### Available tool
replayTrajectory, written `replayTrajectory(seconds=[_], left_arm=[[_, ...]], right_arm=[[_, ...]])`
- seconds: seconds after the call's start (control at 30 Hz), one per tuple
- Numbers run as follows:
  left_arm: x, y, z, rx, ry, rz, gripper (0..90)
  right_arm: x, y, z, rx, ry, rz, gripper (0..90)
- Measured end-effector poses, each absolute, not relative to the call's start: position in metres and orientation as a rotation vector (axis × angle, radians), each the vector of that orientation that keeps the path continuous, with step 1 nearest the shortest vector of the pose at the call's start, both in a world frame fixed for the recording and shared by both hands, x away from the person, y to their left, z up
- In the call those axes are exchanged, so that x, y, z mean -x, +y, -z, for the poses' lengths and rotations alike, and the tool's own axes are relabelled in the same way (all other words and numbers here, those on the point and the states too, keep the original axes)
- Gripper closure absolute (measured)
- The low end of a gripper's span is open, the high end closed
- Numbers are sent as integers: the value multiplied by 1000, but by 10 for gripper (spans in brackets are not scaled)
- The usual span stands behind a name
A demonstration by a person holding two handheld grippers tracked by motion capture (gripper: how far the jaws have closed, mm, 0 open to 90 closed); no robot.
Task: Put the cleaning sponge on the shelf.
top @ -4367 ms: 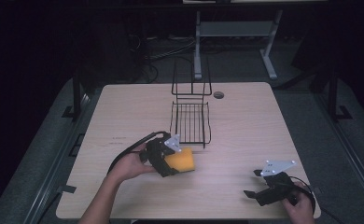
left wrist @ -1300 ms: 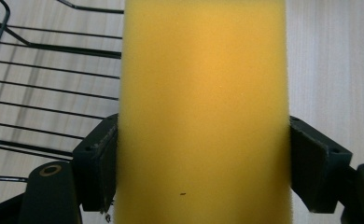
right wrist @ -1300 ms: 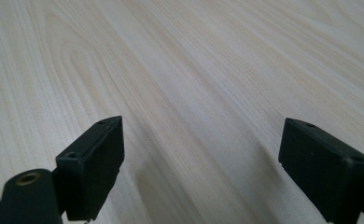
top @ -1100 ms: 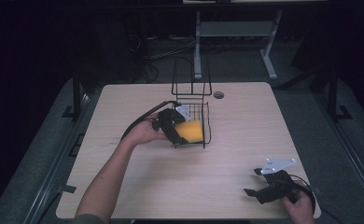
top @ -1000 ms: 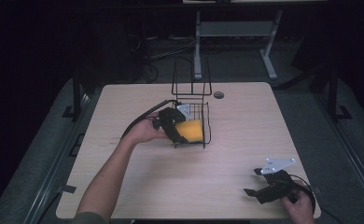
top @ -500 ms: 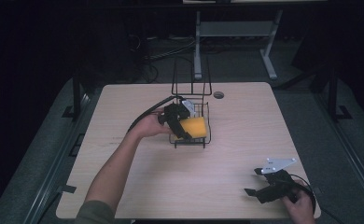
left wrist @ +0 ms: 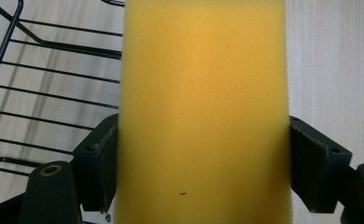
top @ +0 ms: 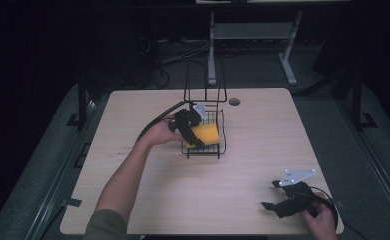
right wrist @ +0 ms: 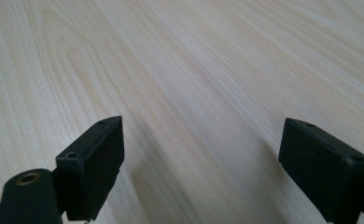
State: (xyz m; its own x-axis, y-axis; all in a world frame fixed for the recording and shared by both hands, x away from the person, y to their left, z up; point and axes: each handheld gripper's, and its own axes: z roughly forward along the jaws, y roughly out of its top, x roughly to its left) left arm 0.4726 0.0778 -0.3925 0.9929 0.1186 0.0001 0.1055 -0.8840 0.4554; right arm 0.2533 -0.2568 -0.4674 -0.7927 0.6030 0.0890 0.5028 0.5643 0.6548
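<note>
Near the frame's centre, the left claw grips a yellow sponge from both sides, holding it over the black wire basket, apparently to set it inside. At lower right, the right claw rests spread wide and empty on the wooden surface, seemingly idle.

Light wood-grain worktop with a round dark grommet hole near the far edge. Grey floor around it. Metal desk frame behind, cables trailing on the floor in the dark background.
</note>
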Motion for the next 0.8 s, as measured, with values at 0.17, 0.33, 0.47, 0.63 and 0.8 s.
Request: replayTrajectory(seconds=[0.17, 0.33, 0.47, 0.63, 0.8], left_arm=[[-478, 70, 392, -2659, 128, -39, 219], [-482, 69, 406, -2694, 161, 3, 219], [-482, 67, 409, -2703, 158, -11, 217], [-486, 70, 410, -2694, 159, -18, 216], [-487, 71, 410, -2691, 164, -13, 215]], right_arm=[[-254, -257, 468, -938, 2650, -1033, 139], [-254, -257, 467, -939, 2644, -1038, 139], [-254, -257, 468, -938, 2649, -1037, 139], [-255, -257, 468, -938, 2646, -1036, 138], [-255, -257, 468, -931, 2648, -1037, 139]])
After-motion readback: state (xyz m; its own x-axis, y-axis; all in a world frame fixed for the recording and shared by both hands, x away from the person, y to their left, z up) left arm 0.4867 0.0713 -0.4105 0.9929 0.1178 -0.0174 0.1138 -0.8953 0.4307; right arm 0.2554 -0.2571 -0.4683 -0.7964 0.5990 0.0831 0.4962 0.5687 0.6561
